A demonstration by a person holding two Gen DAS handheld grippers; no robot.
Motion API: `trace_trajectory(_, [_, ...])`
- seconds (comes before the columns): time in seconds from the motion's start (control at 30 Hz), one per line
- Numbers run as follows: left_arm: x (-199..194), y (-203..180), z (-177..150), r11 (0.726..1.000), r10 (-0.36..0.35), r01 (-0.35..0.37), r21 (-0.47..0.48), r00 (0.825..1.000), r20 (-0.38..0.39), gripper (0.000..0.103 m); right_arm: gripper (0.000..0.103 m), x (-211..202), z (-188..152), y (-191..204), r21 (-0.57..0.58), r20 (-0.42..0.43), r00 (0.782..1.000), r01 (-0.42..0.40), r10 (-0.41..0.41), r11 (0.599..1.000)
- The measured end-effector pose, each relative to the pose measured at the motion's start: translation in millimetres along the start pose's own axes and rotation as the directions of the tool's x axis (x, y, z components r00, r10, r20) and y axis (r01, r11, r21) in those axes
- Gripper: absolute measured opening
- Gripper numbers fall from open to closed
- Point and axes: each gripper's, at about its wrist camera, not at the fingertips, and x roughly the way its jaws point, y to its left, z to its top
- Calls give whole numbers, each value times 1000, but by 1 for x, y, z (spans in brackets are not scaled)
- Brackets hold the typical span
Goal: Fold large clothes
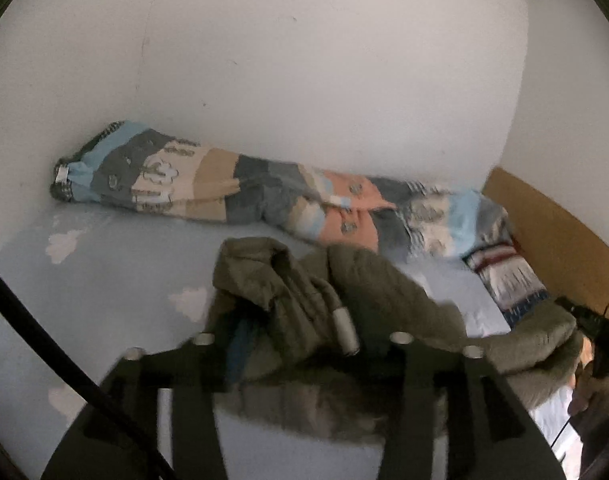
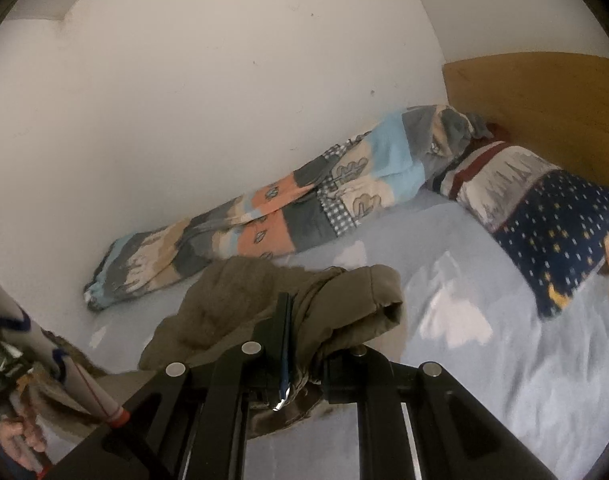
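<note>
Jacket, olive, padded, clamped in right hand-held gripper near its edge; rest trails onto bed. Left hand-held gripper jaws apart, fabric lying between, pads not pressing. Judged: soft, bulky, light-ish, lining prob. slippery; take hold at hem/shoulder seams, w/ both grippers. Sleeves, zip hidden in folds. Frames blurred. Quilt along wall.

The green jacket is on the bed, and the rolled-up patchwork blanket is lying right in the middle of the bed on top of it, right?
Not quite. The green jacket is on the bed, but the rolled-up patchwork blanket isn't on top of it in the middle. It lies along the far edge, against the white wall, behind the jacket. The right wrist view shows this clearly.
</note>
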Motion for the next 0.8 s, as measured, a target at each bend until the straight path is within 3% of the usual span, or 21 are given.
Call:
trace_trajectory(0.03, [10,1,9,1000,23,-23,-1,1000,18,65,11,15,9,-2,7,-3,1000,9,-9,1000])
trace_trajectory(0.1, [24,3,25,999,46,-46,0,998,36,70,11,46,29,-5,31,-16,999,29,-28,999])
trace_trajectory(0.27, [48,9,48,998,65,-66,-1,995,76,72,11,129,61,-16,113,-70,995,73,-66,991])
trace_trajectory(0.47, [65,26,47,995,101,-99,-23,988,116,77,11,211,67,-33,157,-140,982,145,-124,977])
trace_trajectory(0.67, [119,11,22,998,56,-55,19,998,-6,77,13,258,64,-50,166,-193,968,195,-162,967])
trace_trajectory(0.8, [165,-20,-2,996,35,-26,83,993,-113,77,21,275,59,-60,209,-236,965,169,-119,963])
